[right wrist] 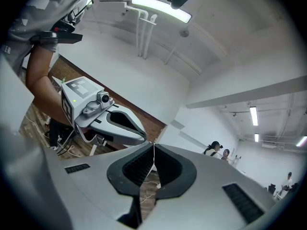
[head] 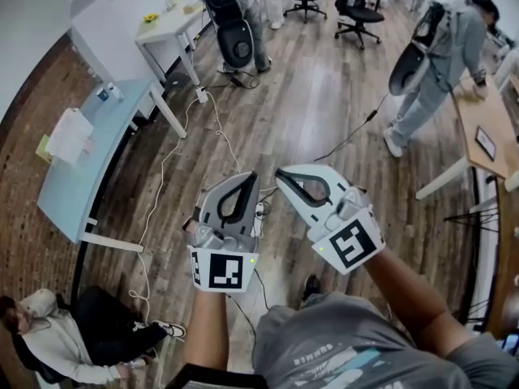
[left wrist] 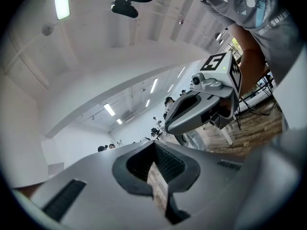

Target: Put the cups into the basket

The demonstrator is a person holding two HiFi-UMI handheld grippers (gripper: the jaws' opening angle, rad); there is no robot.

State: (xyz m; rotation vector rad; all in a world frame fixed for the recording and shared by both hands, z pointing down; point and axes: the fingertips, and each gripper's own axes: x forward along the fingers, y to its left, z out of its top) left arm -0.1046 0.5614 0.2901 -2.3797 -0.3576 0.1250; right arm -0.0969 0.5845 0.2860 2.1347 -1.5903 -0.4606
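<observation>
With the grey plastic left gripper and grey plastic right gripper both pressed together empty, tips near each other (no cups or basket showed in any view), they might have clashed.

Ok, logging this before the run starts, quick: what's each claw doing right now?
Left claw: shut, nothing in it.
Right claw: shut, nothing in it.
</observation>
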